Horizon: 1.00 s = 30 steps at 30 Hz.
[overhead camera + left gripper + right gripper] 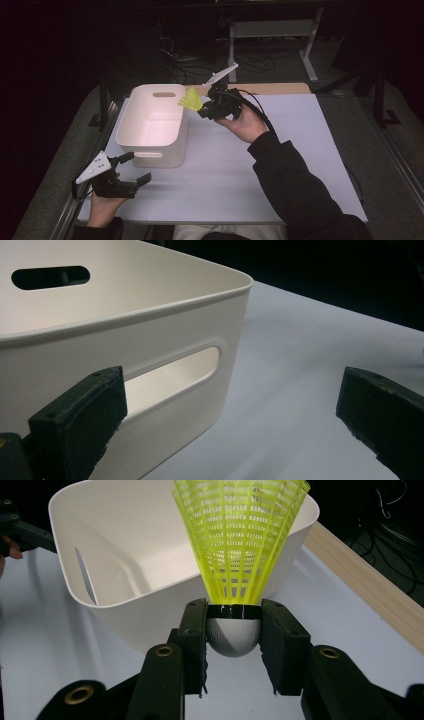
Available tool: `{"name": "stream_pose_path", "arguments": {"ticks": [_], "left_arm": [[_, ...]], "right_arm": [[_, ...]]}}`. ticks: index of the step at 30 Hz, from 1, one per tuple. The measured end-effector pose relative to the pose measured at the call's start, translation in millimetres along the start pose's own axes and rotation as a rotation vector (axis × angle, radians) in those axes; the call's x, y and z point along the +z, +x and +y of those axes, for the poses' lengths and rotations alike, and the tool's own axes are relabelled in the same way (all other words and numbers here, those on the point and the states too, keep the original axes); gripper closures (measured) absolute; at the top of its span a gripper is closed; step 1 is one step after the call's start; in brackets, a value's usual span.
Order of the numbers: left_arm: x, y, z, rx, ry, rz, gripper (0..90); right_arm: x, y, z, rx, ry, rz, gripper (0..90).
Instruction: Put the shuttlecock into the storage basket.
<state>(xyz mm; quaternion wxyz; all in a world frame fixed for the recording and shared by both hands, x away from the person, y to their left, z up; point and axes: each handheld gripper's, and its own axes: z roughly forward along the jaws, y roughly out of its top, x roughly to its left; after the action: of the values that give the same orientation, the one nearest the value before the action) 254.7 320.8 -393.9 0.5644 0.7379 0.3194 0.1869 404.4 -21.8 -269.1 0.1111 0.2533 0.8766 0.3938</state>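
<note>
Shuttlecock [235,570], yellow with a white rounded cork, is clamped by its cork between the jaws of the right gripper [233,630], its skirt pointing toward the white bin [152,125]. From the high view the shuttlecock [191,100] is seen held off the bench [280,165], just at the bin's right rim near the far edge of the bench, with the right gripper [205,111] beside it. Between the shuttlecock and the inside of the bin only that rim is seen in the way. The left gripper [135,167] is held near the bench's near left corner, just in front of the bin, jaws apart with nothing between them. In the left gripper view the bin's handle slot [172,377] is seen close behind one jaw. A wooden strip [365,580] along the far edge is made out in the right gripper view.
</note>
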Motion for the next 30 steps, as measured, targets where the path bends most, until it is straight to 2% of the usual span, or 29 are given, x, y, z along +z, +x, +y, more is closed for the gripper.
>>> {"name": "stream_pose_path", "arguments": {"ticks": [22,30], "left_arm": [[-0.3,0.0,0.0,-0.001,0.000,0.000,0.0],[-0.3,0.0,0.0,0.000,-0.001,0.001,0.0]], "right_arm": [[6.3,12.2,21.1,-0.043,0.008,0.030,63.4],[11.8,17.6,26.7,-0.061,0.028,0.036,63.4]]}}
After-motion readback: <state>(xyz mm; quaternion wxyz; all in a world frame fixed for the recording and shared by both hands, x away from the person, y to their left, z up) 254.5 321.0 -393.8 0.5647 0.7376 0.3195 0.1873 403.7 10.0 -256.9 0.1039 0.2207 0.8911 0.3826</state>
